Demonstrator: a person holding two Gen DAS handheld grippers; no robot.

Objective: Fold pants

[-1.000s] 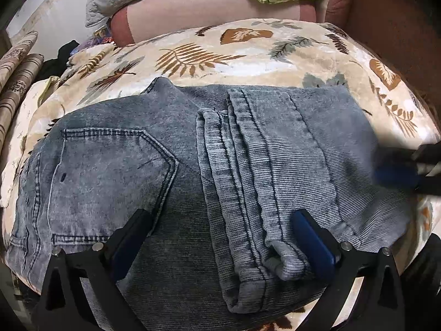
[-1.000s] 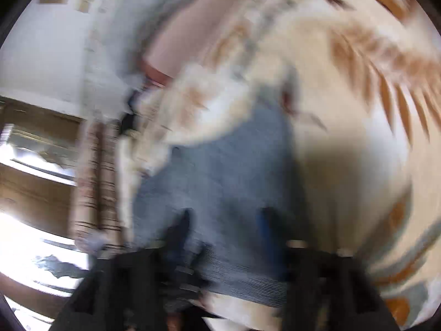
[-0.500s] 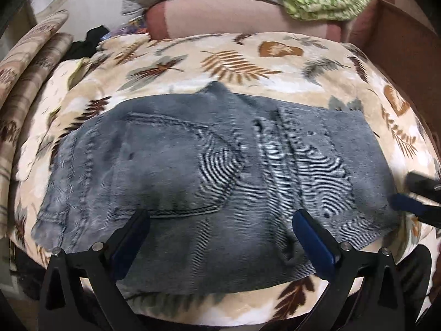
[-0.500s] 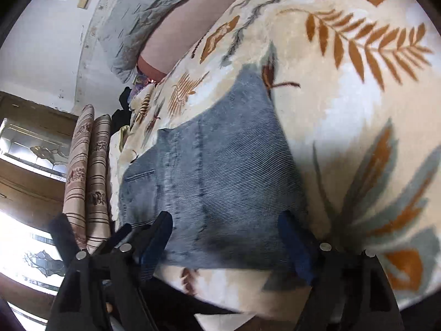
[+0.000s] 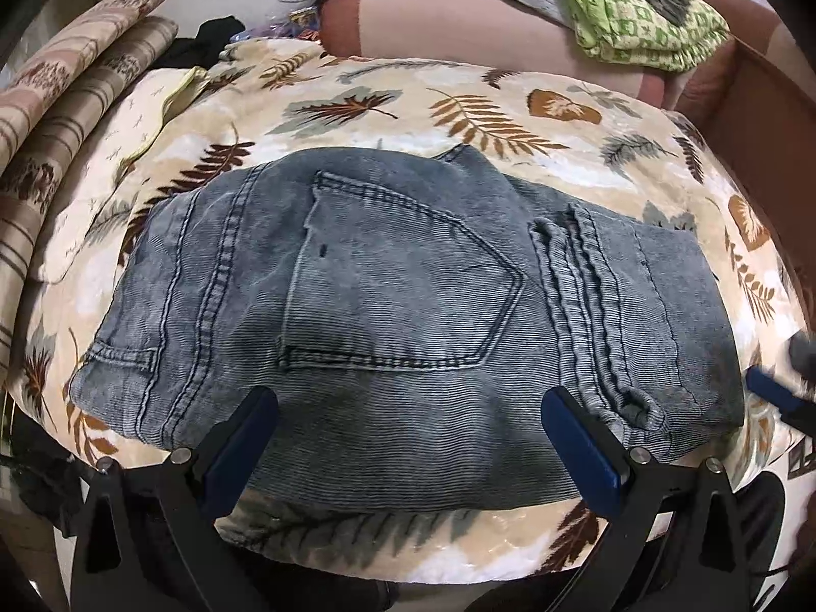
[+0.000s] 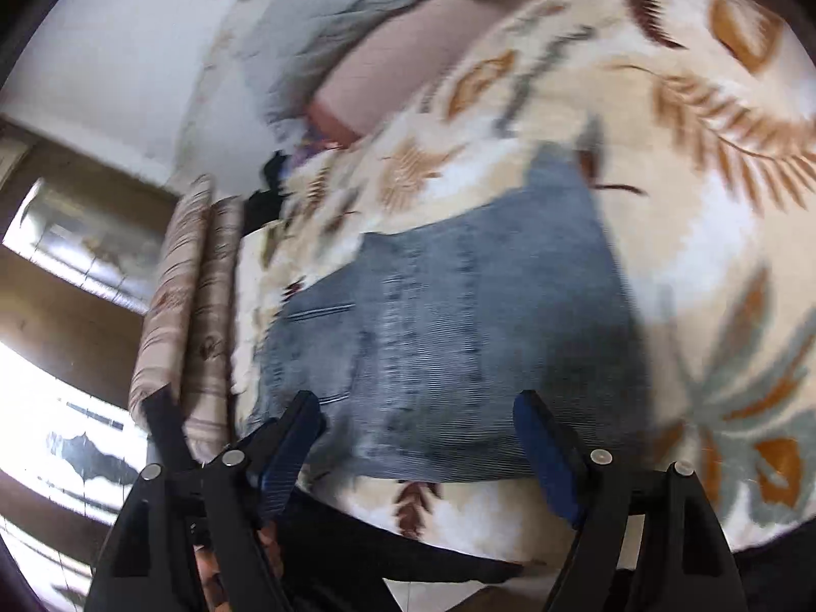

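**Folded jeans lie loose ahead of both open grippers**

My main worry is the top layer. The rolled leg hems (image 5: 586,306) sit loose just ahead of the right-hand finger of my left gripper (image 5: 423,438), and I judge that a careless sweep would catch that roll and drag the fold open. My right gripper (image 6: 418,438) looks out through heavy blur, so any grasp I aim from that view could close on the leaf-print beige blanket (image 5: 459,117) instead of denim.

Both pairs of jaws stand wide apart, holding nothing. The faded grey-blue corduroy-textured jeans (image 5: 387,316) lie folded into a compact rectangle directly ahead of my left jaws and spanning wider than their gap, seat up, with the stitched back pocket (image 5: 403,285) centred between them. From the right wrist the same bundle lies ahead of and between the jaws. Its edges look fairly even, though the hem roll bulges.
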